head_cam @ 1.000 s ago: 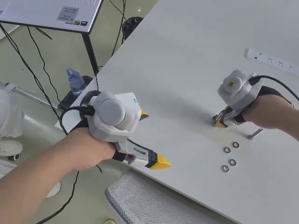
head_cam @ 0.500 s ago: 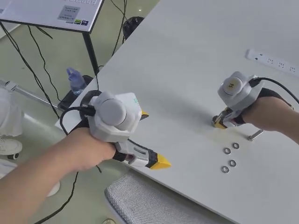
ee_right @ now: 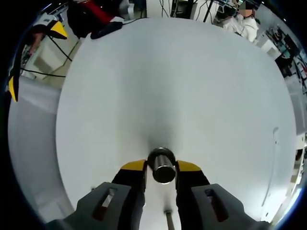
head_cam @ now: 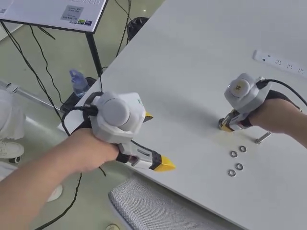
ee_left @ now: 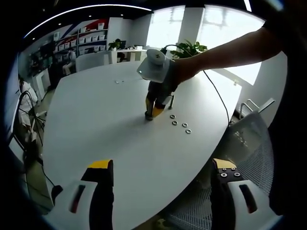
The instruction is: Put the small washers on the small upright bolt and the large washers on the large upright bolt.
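Off the surface's edge, at 10 o'clock in the head view, a water bottle (head_cam: 78, 82) stands on the floor beside dark cables.

My left gripper (head_cam: 157, 141) hangs at 8 o'clock over the near edge of the white surface (head_cam: 192, 72). Its jaws are spread wide and hold nothing. In the left gripper view they (ee_left: 162, 165) rise far apart, with bare surface between them. A mesh chair back (head_cam: 144, 206) sits below the edge at 6 o'clock.

At 3 o'clock my right gripper (head_cam: 224, 127) points down at the surface. Its jaws are clenched on the large bolt (head_cam: 222, 124), which stands on end with its foot on the surface. In the right gripper view the yellow jaw tips press against both sides of the large bolt (ee_right: 163, 165), whose round metal top faces the camera.

Four washers (head_cam: 237, 161) lie flat in a loose cluster at 5 o'clock from the right gripper, near it but apart from it. I cannot tell small ones from large.

The small bolt (head_cam: 262, 138) lies on its side at 4 o'clock from those jaws, under my hand.

A white power strip (head_cam: 280, 62) lies at 1 o'clock, well apart.
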The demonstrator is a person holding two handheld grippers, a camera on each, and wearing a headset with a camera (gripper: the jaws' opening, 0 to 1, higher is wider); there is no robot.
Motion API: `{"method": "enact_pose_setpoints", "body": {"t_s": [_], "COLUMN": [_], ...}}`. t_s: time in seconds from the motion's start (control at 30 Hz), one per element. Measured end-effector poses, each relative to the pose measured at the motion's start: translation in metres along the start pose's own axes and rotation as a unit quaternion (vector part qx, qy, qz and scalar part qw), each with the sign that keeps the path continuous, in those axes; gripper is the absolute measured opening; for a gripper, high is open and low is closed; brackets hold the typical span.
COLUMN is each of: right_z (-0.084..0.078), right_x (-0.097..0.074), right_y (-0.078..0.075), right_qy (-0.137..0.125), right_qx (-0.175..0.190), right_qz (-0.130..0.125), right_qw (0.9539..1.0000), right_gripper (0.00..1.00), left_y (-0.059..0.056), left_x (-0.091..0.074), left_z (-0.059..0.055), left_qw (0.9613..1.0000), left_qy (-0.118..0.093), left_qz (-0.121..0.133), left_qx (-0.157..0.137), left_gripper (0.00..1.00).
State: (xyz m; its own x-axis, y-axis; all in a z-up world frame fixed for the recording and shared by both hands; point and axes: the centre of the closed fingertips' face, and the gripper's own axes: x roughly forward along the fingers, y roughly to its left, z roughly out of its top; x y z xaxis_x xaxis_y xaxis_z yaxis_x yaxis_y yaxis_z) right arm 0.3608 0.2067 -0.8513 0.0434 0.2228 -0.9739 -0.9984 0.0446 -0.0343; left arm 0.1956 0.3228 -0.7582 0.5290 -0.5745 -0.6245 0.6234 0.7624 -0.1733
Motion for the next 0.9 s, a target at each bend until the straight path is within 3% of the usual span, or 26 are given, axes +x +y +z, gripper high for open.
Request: {"method": "enact_pose_setpoints", "body": {"t_s": [0.1, 0.17, 0.23, 0.5, 0.9], "right_z": [0.001, 0.003, 0.004, 0.002, -0.002], "right_x": [0.0, -0.001, -0.002, -0.006, -0.037], "right_y": [0.001, 0.0, -0.002, -0.004, -0.005], "right_qy": [-0.004, -0.011, -0.014, -0.013, -0.029], "right_qx": [0.003, 0.016, 0.004, 0.002, 0.008], "right_qz": [0.008, 0.01, 0.004, 0.005, 0.008], "right_qw": [1.0, 0.9998, 0.9999, 0.9999, 0.9995], "right_gripper": [0.25, 0.33, 0.4, 0.41, 0.42], "left_y": [-0.002, -0.003, -0.006, -0.006, -0.013], "left_x": [0.0, 0.0, 0.001, 0.0, 0.007], "left_z": [0.0, 0.0, 0.001, 0.004, 0.009], "left_qw": [1.0, 1.0, 1.0, 1.0, 0.9999], "left_qy": [0.0, 0.002, 0.0, -0.005, -0.01], "left_qz": [0.0, 0.0, -0.003, 0.001, -0.002], "left_qx": [0.0, 0.001, 0.002, 0.002, 0.008], "left_gripper": [0.83, 0.84, 0.84, 0.86, 0.9]}}
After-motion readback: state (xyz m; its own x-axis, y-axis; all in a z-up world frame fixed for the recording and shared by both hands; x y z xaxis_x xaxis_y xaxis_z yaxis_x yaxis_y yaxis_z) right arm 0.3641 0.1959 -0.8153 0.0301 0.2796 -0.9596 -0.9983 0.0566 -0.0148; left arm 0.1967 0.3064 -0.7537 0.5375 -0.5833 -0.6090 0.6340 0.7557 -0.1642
